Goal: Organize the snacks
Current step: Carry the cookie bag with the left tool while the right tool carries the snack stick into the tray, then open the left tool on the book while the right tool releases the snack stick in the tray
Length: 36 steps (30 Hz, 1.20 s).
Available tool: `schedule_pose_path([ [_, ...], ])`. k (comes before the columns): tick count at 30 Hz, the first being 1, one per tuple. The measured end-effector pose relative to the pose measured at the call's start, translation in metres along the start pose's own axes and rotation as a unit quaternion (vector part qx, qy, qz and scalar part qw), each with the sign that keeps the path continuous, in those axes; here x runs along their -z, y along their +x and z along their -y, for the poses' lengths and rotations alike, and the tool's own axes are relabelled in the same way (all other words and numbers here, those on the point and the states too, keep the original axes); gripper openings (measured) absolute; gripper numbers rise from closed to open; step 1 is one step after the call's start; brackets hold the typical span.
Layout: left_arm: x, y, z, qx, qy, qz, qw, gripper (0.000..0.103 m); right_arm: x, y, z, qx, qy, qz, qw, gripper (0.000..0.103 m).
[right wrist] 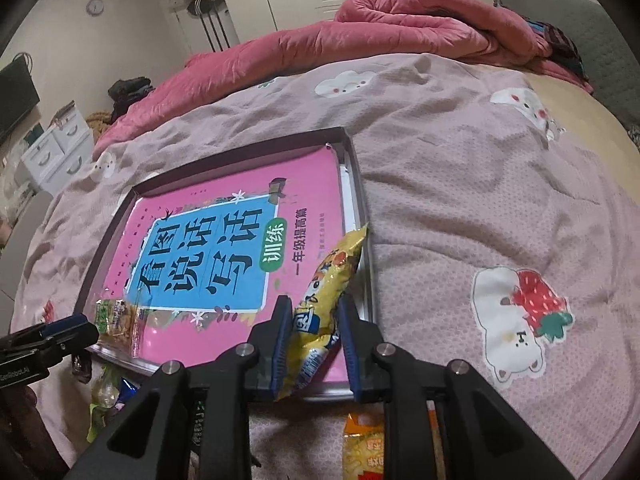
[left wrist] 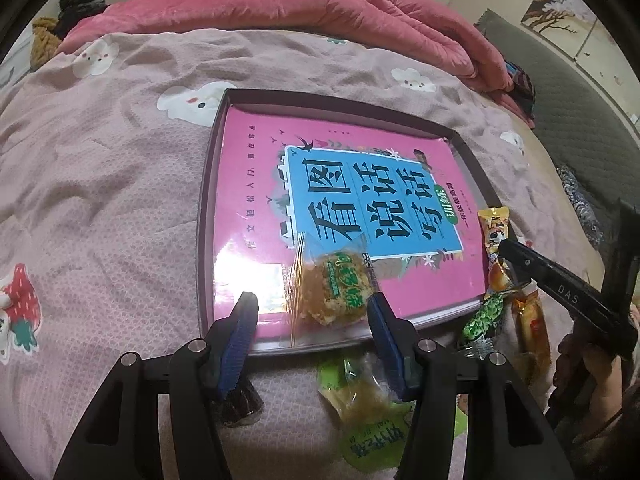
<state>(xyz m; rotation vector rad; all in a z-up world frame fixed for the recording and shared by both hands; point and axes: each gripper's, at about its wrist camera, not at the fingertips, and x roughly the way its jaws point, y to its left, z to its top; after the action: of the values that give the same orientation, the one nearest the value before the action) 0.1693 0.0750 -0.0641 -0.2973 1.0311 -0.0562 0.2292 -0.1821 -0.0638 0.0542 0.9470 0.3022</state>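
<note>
- Setting: a bed (left wrist: 100, 184) with a pink bedspread printed with white bears and strawberries; a rolled pink quilt (left wrist: 280, 8) lies along the far edge.
- A shallow dark-rimmed tray (left wrist: 202, 240) sits on the bedspread. A pink book (left wrist: 256, 184) with a blue title panel fills nearly all of its floor.
- Left gripper (left wrist: 312, 306): jaws stand apart, blue pads on either side of a clear-wrapped pastry (left wrist: 332, 292) with a green label. The pastry lies on the book near the tray's near edge. The right pad sits at the wrapper's edge; the left pad is clear of it, so nothing is clamped.
- Near side of the tray, on the bedspread under the left gripper: a green-wrapped snack (left wrist: 368, 424) and a small dark wrapped piece (left wrist: 240, 404).
- Further right, beside the tray's near right corner: a green patterned packet (left wrist: 480, 316) and an orange packet (left wrist: 528, 328).
- Right gripper (right wrist: 314, 332): jaws closed onto a long yellow snack bag (right wrist: 332, 276), pads pressing both its sides. The bag stands tilted over the tray's right rim, upper end pointing away from the camera.
- A hand (left wrist: 588, 364) holding the right gripper shows at the right edge of the left wrist view.
</note>
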Motion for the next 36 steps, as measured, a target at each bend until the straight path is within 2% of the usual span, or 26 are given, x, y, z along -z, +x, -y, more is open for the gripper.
schedule_pose_path([
  [4,0.001,-0.003,-0.001,0.0,-0.002,0.001,1.0,0.059,0.001,-0.002,0.002,0.005,0.001,0.001,1.0,0.029],
  [11,0.004,-0.009,-0.002,0.006,-0.005,0.004,1.0,0.065,0.003,-0.009,-0.001,-0.015,-0.004,0.01,1.0,0.033],
  [15,0.005,-0.012,-0.002,0.008,-0.007,0.004,0.9999,0.065,0.003,-0.004,-0.008,-0.023,-0.013,-0.001,1.0,0.034],
  [21,0.006,-0.02,-0.001,0.006,-0.006,0.009,0.9999,0.069,0.001,-0.015,-0.008,-0.022,-0.01,0.017,1.0,0.035],
  [25,0.005,-0.027,-0.002,0.002,-0.007,0.016,0.9998,0.071,-0.002,-0.029,-0.004,-0.027,0.0,0.031,0.999,0.042],
  [29,0.002,-0.038,-0.003,-0.006,-0.007,0.029,0.9996,0.075,-0.004,-0.043,-0.004,-0.034,-0.003,0.044,0.998,0.045],
  [36,0.0,-0.055,-0.005,-0.016,-0.003,0.045,0.9988,0.076,-0.002,-0.062,-0.006,-0.039,-0.005,0.061,0.997,0.054],
])
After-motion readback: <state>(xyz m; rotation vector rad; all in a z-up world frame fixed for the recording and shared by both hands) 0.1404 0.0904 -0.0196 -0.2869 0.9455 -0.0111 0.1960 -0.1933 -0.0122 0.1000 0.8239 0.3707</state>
